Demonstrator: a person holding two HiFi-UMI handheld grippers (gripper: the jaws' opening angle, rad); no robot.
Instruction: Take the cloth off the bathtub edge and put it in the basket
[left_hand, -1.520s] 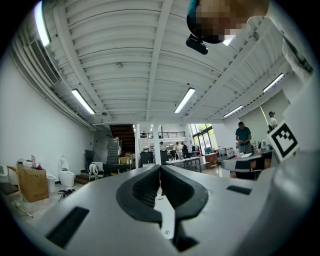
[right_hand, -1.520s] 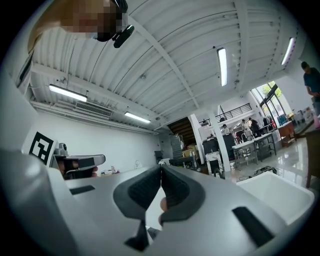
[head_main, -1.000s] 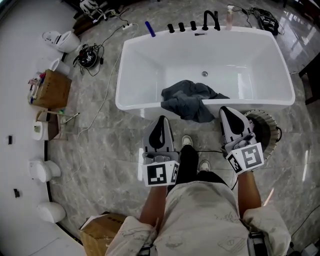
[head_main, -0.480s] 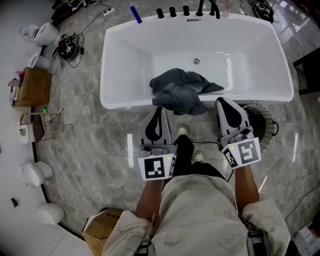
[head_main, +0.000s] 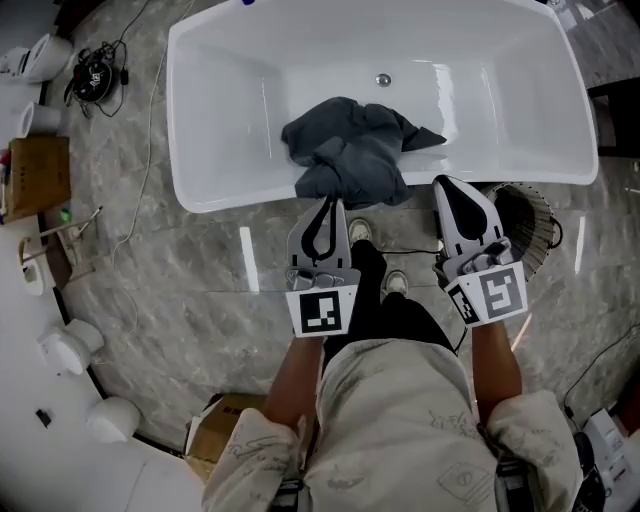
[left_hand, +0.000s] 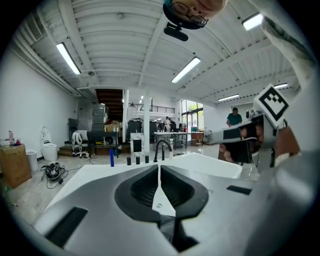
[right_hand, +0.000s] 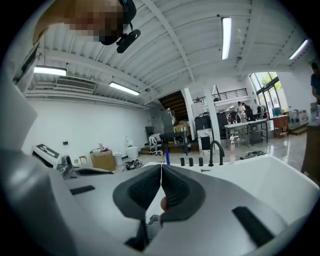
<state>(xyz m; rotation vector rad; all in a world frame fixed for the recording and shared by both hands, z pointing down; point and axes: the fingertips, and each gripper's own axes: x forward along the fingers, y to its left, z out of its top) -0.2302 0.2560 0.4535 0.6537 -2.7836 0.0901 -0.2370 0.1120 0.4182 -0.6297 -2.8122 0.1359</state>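
Observation:
A dark grey cloth (head_main: 350, 150) lies crumpled over the near edge of the white bathtub (head_main: 230, 200), part inside and part hanging outside. My left gripper (head_main: 329, 202) is shut and empty, its tips just short of the cloth's lower fold. My right gripper (head_main: 446, 184) is also shut and empty, at the tub's edge to the right of the cloth. A round wire basket (head_main: 532, 215) stands on the floor beside the tub, partly hidden by the right gripper. In both gripper views the shut jaws (left_hand: 159, 166) (right_hand: 161, 165) block the cloth.
The person's shoes (head_main: 362, 232) stand at the tub between the grippers. Black taps (left_hand: 162, 148) line the tub's far rim. Cardboard boxes (head_main: 35, 175) (head_main: 225, 418), cables (head_main: 95, 75) and white fixtures (head_main: 70, 345) are on the marble floor at left.
Both grippers have come forward and down to the tub's near edge, the left one now right at the cloth. Both stayed shut. The tub fills more of the head view.

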